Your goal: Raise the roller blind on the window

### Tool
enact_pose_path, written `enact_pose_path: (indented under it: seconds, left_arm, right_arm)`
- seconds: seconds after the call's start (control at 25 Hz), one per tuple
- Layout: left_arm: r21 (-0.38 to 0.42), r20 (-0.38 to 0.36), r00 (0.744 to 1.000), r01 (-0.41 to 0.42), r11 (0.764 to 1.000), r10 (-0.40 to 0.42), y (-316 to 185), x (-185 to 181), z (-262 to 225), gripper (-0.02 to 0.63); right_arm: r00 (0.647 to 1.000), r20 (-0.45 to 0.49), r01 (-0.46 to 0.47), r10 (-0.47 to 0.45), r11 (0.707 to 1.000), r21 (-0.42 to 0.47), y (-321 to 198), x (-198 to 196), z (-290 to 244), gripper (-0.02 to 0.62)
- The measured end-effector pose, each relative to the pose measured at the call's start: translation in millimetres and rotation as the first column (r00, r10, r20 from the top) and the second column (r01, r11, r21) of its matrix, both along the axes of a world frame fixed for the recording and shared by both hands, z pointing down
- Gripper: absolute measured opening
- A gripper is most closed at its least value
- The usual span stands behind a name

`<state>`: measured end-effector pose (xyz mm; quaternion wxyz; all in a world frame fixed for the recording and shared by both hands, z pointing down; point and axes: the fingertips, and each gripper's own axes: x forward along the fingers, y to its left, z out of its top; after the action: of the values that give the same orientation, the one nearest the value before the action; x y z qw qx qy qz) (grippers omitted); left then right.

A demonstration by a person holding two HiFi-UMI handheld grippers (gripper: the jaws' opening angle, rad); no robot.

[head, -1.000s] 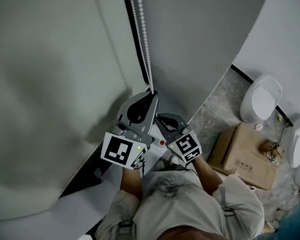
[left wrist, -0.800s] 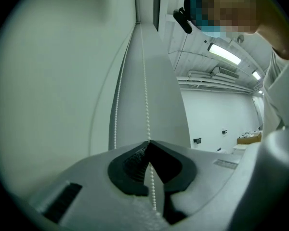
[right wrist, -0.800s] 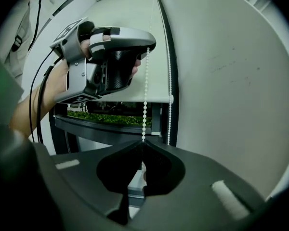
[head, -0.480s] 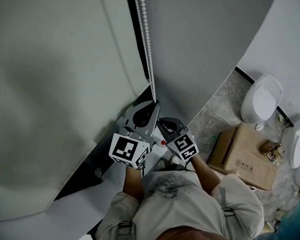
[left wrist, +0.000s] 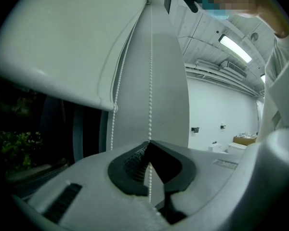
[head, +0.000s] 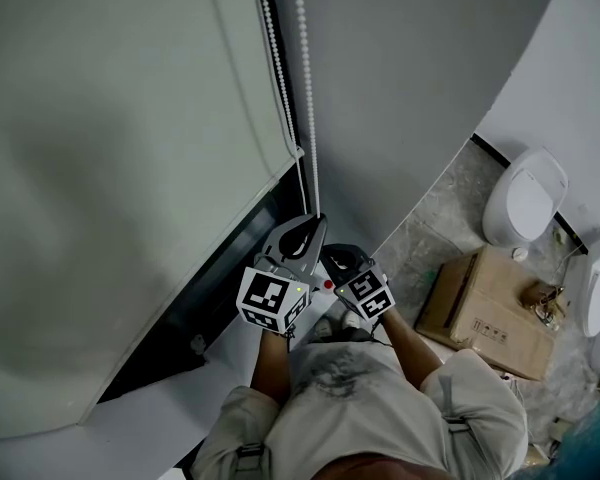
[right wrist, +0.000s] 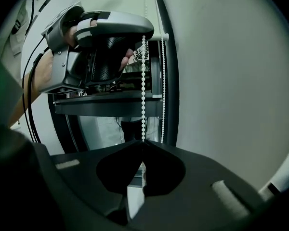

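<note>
The head view looked steeply down from above the person's shoulders, far enough back to take in the left gripper point(head: 318, 218), the right gripper point(head: 332, 252), the roller blind point(head: 110, 168) and the floor point(head: 430, 230). Each gripper view sat close behind its own jaws and faced up along the bead chain point(left wrist: 150, 81). The right one also caught the left gripper from below. All three views shared that chain.

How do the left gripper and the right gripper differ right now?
The left gripper is light grey, the right gripper dark. The left gripper holds the bead chain higher, the right gripper lower on the same strand. Both are shut on it.
</note>
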<state>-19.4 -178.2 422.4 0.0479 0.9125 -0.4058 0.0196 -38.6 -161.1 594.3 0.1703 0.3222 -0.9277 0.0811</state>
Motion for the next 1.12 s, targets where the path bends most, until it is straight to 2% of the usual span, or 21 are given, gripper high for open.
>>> enact_pose_path:
  seconds: [0.52, 0.76, 0.88, 0.96, 1.0, 1.12]
  left_arm:
    - [-0.089, 0.012, 1.000, -0.019, 0.996, 0.021, 14.3, -2.4, 44.7, 0.012]
    - [-0.090, 0.012, 1.000, -0.023, 0.996, 0.025, 19.1, -1.6, 46.5, 0.012]
    - [-0.084, 0.008, 1.000, -0.022, 0.996, 0.023, 20.4, -3.1, 43.1, 0.012]
    - [-0.082, 0.009, 1.000, -0.017, 0.997, 0.018, 19.4, -4.8, 42.9, 0.012]
    - [-0.081, 0.009, 1.000, -0.015, 0.997, 0.016, 18.7, -5.7, 43.2, 0.012]
    - [-0.081, 0.013, 1.000, -0.009, 0.997, 0.010, 17.3, -7.2, 44.1, 0.012]
  right_arm:
    - [0.999, -0.051, -0.001, -0.002, 0.998, -0.067, 13.5, 2.1, 43.8, 0.012]
    - [0.999, -0.034, -0.006, 0.004, 0.997, -0.071, 18.6, 2.9, 44.8, 0.014]
    - [1.000, 0.027, -0.001, 0.003, 0.999, -0.051, 22.3, 5.1, 30.9, 0.026]
    - [0.997, 0.073, 0.011, -0.010, 1.000, -0.024, 23.4, 6.6, 13.4, 0.100]
    - [0.996, 0.089, 0.015, -0.015, 1.000, -0.004, 22.9, 7.7, 2.2, 0.114]
    - [0.992, 0.129, 0.001, -0.010, 0.997, 0.071, 18.4, 14.8, -39.5, 0.115]
